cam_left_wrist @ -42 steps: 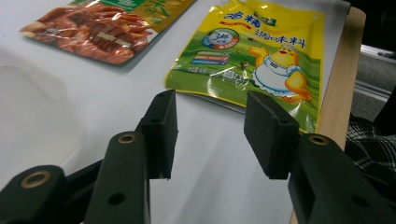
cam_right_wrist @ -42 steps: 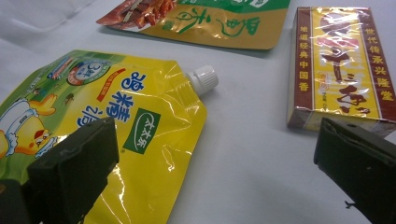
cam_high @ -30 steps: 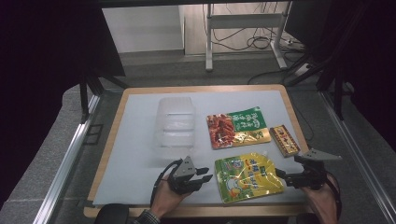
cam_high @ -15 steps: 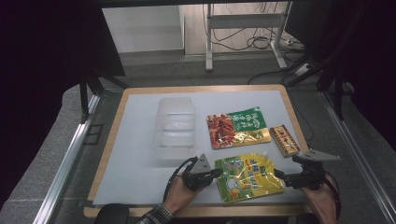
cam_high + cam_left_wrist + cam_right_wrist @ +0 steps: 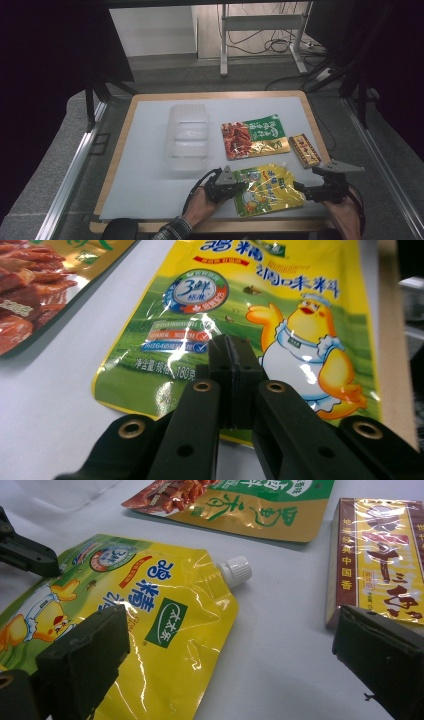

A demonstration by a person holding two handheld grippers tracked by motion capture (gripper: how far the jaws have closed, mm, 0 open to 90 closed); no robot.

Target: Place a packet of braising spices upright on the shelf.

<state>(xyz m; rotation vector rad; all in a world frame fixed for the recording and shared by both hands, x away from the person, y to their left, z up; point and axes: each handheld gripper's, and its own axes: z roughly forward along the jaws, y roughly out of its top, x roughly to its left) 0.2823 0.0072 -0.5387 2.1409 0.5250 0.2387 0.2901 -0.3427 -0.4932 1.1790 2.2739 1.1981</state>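
Note:
A yellow spouted pouch (image 5: 267,187) with a cartoon chick lies flat near the table's front edge. My left gripper (image 5: 242,186) is at its left end. In the left gripper view the jaws are shut, pads together (image 5: 232,357), over the pouch's (image 5: 280,315) near edge, with nothing visible between them. My right gripper (image 5: 299,189) is at the pouch's right end, by the white cap (image 5: 235,571). Its jaws (image 5: 232,655) stand wide open, one over the pouch (image 5: 150,625) and one beside the brown-red box (image 5: 380,565). Neither pad touches anything.
A red and green snack packet (image 5: 254,136) lies behind the pouch. The brown-red box (image 5: 304,149) is at the right. A clear plastic container (image 5: 188,135) stands mid-table. The white mat has a wooden rim (image 5: 119,150). Beyond the table are black frame legs.
My left gripper has moved right from the bare mat to the pouch's left end, and its jaws have gone from open to shut. The right gripper has stayed put.

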